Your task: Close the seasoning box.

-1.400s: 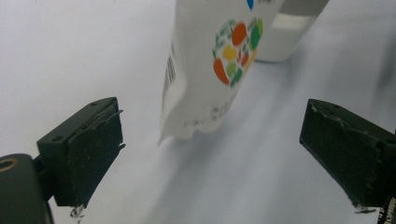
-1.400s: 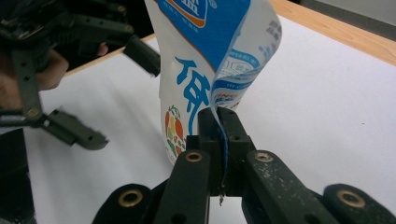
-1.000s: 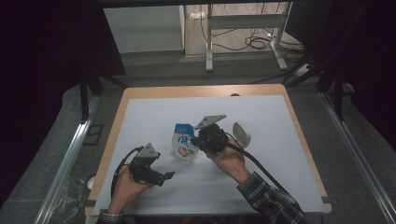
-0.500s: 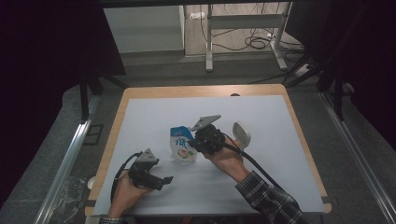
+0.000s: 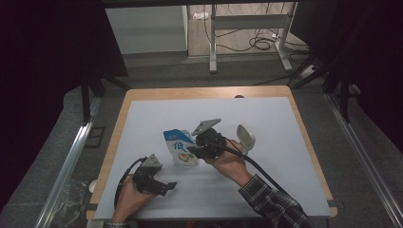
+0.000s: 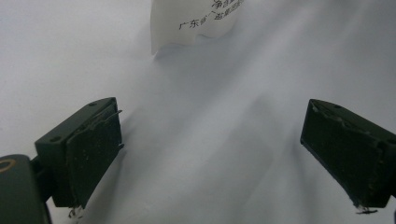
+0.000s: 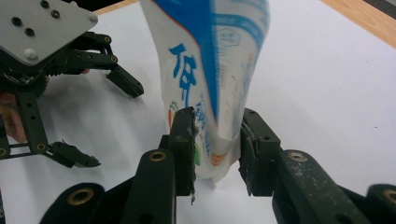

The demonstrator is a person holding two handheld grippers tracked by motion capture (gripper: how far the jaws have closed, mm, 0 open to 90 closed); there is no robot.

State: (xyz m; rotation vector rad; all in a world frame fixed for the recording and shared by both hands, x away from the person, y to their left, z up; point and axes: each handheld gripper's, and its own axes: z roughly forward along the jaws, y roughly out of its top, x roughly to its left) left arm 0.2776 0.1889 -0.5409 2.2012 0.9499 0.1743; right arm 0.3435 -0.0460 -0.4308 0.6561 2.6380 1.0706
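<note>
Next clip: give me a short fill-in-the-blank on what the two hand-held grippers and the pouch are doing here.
1. The blue-and-white pouch sits between the jaws of the ____ hand-held gripper.
2. The left hand-held gripper has its jaws ____, with nothing between them.
3. The pouch rests on a ____ sheet covering the table.
4. The right sleeve has a ____ pattern.

Missing words: right; open; white; plaid

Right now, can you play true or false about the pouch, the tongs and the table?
1. The pouch sits between the right tongs. True; their jaws have just been opening.
2. The left tongs hold the pouch. False: they are open with nothing between them.
3. The pouch is red. False: it is white and blue.
4. A white thing lies by the right hand. True.
5. The table is covered in white. True.
</note>
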